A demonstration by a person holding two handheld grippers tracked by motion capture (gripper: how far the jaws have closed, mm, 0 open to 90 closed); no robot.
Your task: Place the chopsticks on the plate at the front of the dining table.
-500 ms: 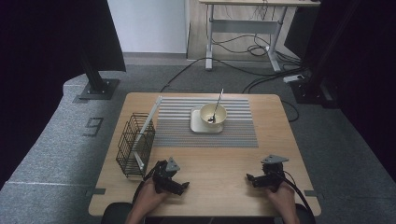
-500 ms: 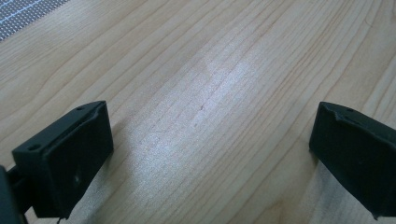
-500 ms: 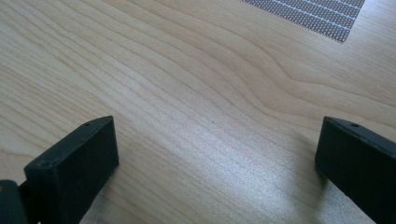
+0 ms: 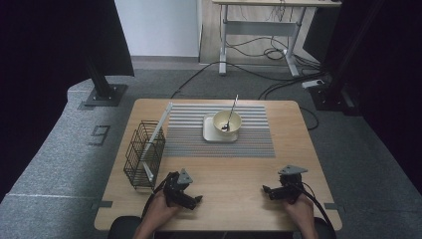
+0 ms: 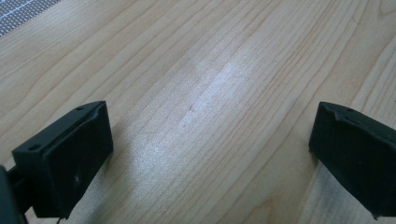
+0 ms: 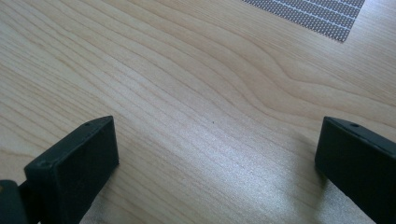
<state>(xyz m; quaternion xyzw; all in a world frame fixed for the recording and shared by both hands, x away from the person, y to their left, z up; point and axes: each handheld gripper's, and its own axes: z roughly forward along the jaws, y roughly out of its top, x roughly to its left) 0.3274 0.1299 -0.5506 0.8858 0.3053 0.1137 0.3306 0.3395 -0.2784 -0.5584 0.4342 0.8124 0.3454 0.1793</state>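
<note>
- Two grippers sit low over the near part of the wooden table (image 4: pixel 234 174), each held in a hand: the left gripper (image 4: pixel 195 201) near the front left, the right gripper (image 4: pixel 266 190) near the front right, well apart from each other
- Both stand with jaws spread wide and nothing between them; in the left gripper view and the right gripper view bare wood grain lies between the black jaws
- Cream bowl (image 4: pixel 227 122) rests on a square plate (image 4: pixel 209 133) at the middle of a striped grey placemat (image 4: pixel 254 139), toward the far side of the table, with a spoon (image 4: pixel 230 115) leaning in it, handle pointing away
- Black wire basket (image 4: pixel 142 154) stands at the left edge, just beside the mat, close ahead of the left gripper
- Open wood lies between the grippers and the mat's near edge; the front table edge is just behind both hands
</note>
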